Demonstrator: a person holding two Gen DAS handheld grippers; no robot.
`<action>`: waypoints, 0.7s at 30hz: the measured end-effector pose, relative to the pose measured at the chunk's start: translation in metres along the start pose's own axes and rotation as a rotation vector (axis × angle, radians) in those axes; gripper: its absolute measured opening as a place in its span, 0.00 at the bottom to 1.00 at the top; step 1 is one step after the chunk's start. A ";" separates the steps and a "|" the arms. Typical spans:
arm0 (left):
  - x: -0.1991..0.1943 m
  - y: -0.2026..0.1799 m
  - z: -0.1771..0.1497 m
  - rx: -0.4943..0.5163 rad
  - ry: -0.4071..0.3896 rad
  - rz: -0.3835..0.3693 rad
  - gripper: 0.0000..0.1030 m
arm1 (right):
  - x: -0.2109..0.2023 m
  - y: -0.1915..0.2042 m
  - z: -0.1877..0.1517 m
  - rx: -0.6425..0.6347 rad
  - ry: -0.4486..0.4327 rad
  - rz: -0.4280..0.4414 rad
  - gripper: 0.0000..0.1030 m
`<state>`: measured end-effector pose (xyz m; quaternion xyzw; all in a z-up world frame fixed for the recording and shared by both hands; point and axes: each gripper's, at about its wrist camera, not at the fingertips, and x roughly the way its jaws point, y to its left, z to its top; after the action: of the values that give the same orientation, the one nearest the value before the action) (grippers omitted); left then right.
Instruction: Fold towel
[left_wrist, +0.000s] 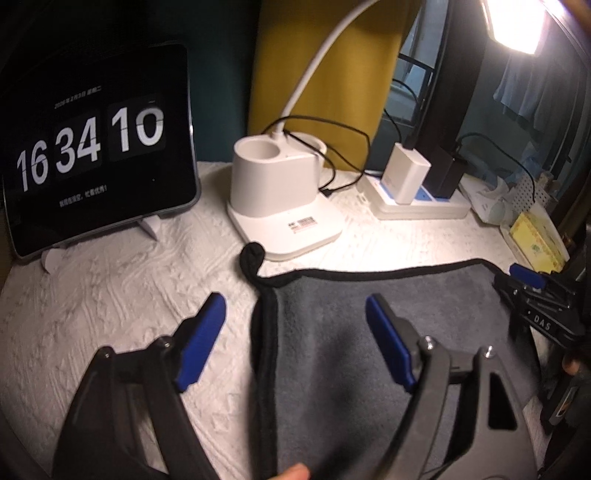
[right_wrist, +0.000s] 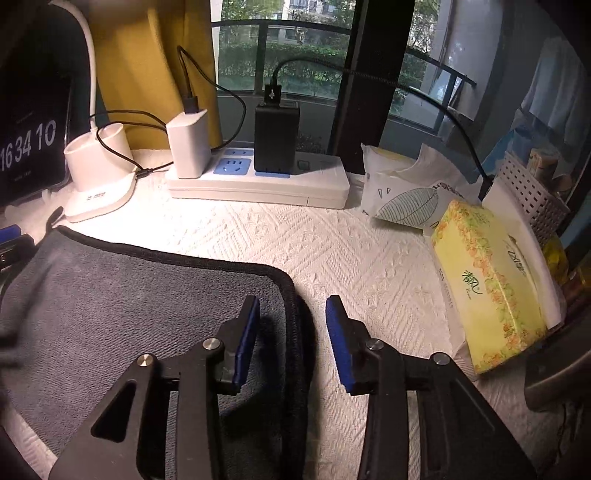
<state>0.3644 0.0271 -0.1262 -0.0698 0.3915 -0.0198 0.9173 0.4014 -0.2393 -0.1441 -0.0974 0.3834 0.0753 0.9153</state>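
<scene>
Between both gaping tools (left_wrist: 295, 314) (right_wrist: 291, 314) lies the towel (left_wrist: 332, 332) edge.

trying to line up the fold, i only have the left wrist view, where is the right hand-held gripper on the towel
Observer: The right hand-held gripper is open and straddles the towel's right black-trimmed edge, one finger over the cloth, the other over the white table cover.
Operator: anything close on that side
Observer: A yellow tissue box lies on the cover to the right, apart from the towel.
Operator: and behind it
Observer: A leaf-print tissue pack sits beside the power strip.
Operator: what's in the strip
Observer: A white charger and a black one, both cabled.
</scene>
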 end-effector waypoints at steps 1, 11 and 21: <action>-0.003 0.001 -0.001 -0.002 -0.002 0.000 0.77 | -0.003 0.000 0.000 0.001 -0.005 0.001 0.38; -0.033 -0.002 -0.008 -0.006 -0.030 -0.005 0.77 | -0.041 0.005 -0.004 0.003 -0.055 0.002 0.39; -0.072 -0.006 -0.017 0.008 -0.074 -0.012 0.77 | -0.076 0.013 -0.014 0.004 -0.090 0.002 0.39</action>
<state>0.3025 0.0256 -0.0852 -0.0691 0.3569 -0.0244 0.9313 0.3363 -0.2351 -0.1002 -0.0917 0.3419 0.0799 0.9318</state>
